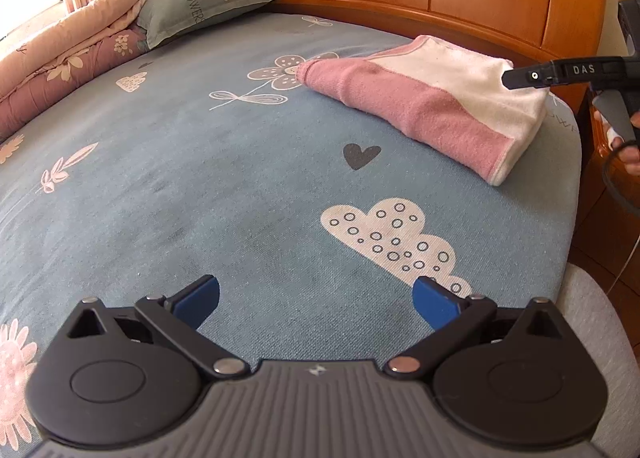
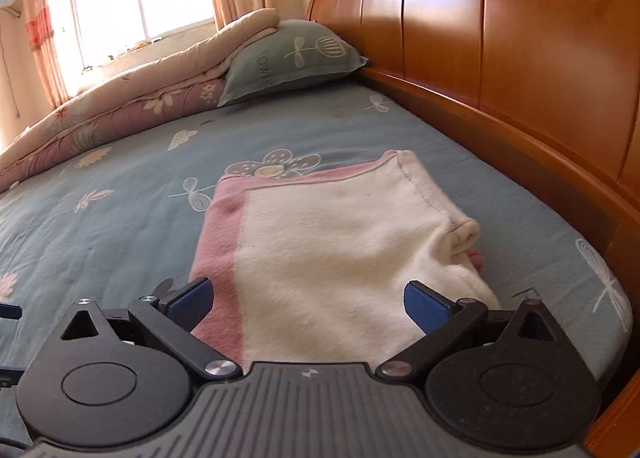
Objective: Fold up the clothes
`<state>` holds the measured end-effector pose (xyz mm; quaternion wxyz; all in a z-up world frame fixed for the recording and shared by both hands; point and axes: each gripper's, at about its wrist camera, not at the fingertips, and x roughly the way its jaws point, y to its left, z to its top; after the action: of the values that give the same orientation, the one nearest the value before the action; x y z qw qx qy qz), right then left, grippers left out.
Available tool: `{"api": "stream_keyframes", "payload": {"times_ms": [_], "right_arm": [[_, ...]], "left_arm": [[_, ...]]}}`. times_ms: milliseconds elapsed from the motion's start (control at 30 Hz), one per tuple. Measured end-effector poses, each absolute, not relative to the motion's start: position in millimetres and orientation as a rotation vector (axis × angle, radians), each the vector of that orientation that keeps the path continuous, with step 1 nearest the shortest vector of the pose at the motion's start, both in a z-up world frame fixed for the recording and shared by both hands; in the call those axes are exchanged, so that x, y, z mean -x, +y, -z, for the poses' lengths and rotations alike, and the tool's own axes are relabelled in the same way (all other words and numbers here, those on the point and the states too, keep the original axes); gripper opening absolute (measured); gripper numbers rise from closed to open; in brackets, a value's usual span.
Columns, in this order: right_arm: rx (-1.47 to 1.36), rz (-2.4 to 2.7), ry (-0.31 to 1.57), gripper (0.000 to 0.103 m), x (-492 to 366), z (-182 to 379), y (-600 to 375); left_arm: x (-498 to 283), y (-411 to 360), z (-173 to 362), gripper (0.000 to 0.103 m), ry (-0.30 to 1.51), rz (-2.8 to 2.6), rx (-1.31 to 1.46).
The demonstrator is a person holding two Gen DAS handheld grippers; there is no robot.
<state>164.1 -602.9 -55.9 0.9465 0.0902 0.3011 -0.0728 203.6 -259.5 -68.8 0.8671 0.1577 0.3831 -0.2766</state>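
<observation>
Blue-padded jaws of the left gripper (image 1: 316, 300) stand wide apart over bare sheet, holding nothing; this tool hangs back near the foot of the blue cotton bed sheet printed with clouds, hearts and flowers (image 1: 200, 186), probably because no fold is left for it to make. Likewise the right gripper (image 2: 308, 304) has its jaws spread and empty, poised just above the near edge of the pink-and-white fleece garment folded into a thick rectangle (image 2: 328, 242), as if it has nothing more to pinch or is only checking the bundle.

That garment lies flat on the sheet, close to the bed's right edge and just in front of the glossy orange-brown wooden headboard (image 2: 500, 58), a spot that keeps it within easy reach of the right hand. One white corner bulges up slightly on the headboard side, so the stack looks done but a little loose.

Farther off, a grey-green pillow with a flower print (image 1: 204, 2) and a rolled mauve floral quilt (image 1: 60, 70) are pushed aside, leaving folding room.
</observation>
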Motion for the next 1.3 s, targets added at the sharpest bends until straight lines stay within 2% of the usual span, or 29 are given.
{"api": "stream_keyframes", "payload": {"times_ms": [167,400,600,667,867,1067,1300], "right_arm": [[-0.220,0.243,0.672,0.103,-166.3,81.9,-624.5],[-0.182,0.193,0.563,0.103,-175.9,58.3,-606.0],[-0.185,0.320,0.664,0.103,-190.7,87.6,-634.4],[-0.239,0.343,0.679,0.103,-181.9,87.1,-643.8],[-0.278,0.280,0.559,0.103,-162.9,61.6,-636.4],[-0.212,0.159,0.641,0.103,-201.5,69.5,-615.9],[-0.260,0.241,0.645,0.103,-183.2,70.6,-632.8]], "left_arm": [[-200.4,-261.4,69.4,0.102,0.780,0.567,-0.360],[-202.4,-265.2,71.3,0.102,0.789,0.573,-0.365],[-198.7,-263.9,68.8,0.102,0.771,0.572,-0.374],[-200.6,-261.1,68.6,0.102,0.769,0.564,-0.371],[-206.1,-263.0,70.5,0.102,0.772,0.547,-0.362],[-201.4,-268.0,70.6,0.102,0.765,0.554,-0.379],[-203.7,-261.0,68.4,0.102,0.759,0.553,-0.353]]}}
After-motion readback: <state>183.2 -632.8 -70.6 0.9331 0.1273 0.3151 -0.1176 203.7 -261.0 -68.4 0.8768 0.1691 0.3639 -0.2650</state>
